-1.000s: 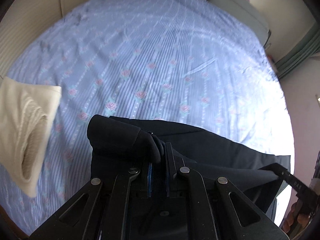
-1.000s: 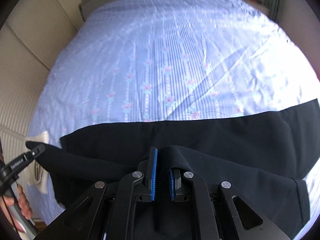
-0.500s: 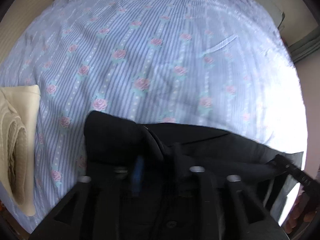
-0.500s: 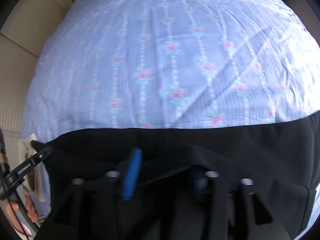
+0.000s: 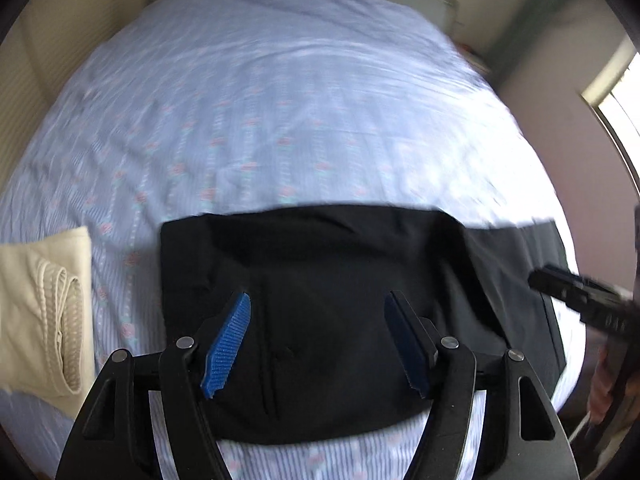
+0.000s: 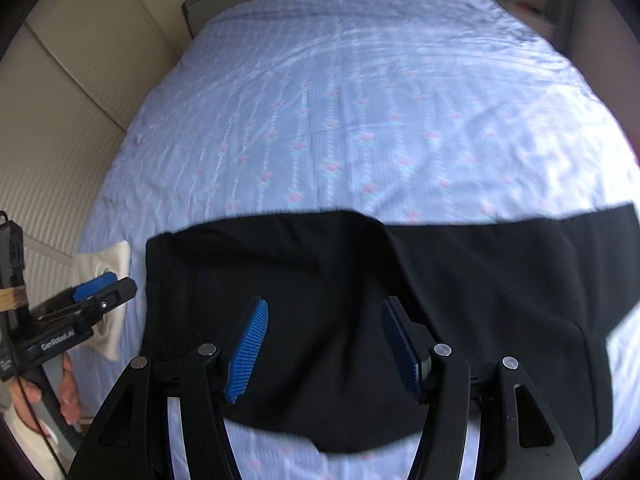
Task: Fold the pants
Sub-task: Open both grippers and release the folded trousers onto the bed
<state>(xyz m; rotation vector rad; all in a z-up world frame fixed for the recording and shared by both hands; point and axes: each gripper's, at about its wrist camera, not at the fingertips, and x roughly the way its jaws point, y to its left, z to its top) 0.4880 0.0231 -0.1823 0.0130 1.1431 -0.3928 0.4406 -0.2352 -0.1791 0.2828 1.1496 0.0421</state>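
Left wrist view looks down over a wide bed (image 5: pixel 280 92) under a pale blue sheet with rows of pink roses; it fills the frame ahead of the left gripper (image 5: pixel 316 338) and is the largest thing here, one in number. On it, directly below and just ahead of that gripper, lie the black pants (image 5: pixel 320 264), one pair, folded over on themselves into a broad block whose far layer runs off to the gripper's right. Right wrist view shows the same pants (image 6: pixel 460 280) under the right gripper (image 6: pixel 324 344), the longer part reaching away to its right.

Judging by how it lies flat and drapes at the edges, the cloth is soft, light and limp, not fragile, and likely a little slippery on the smooth sheet. It will sag wherever it is not held, so the best hold looks like a pinch on two corners of one edge, one for each gripper, through all layers at once.

One cream knitted garment (image 5: pixel 44 312), folded, lies well off to the left gripper's left and is not part of the job.

Two grippers are in play. Both have just been opening: the blue pads stand spread apart on each, hanging above the dark cloth with nothing pinched between them.
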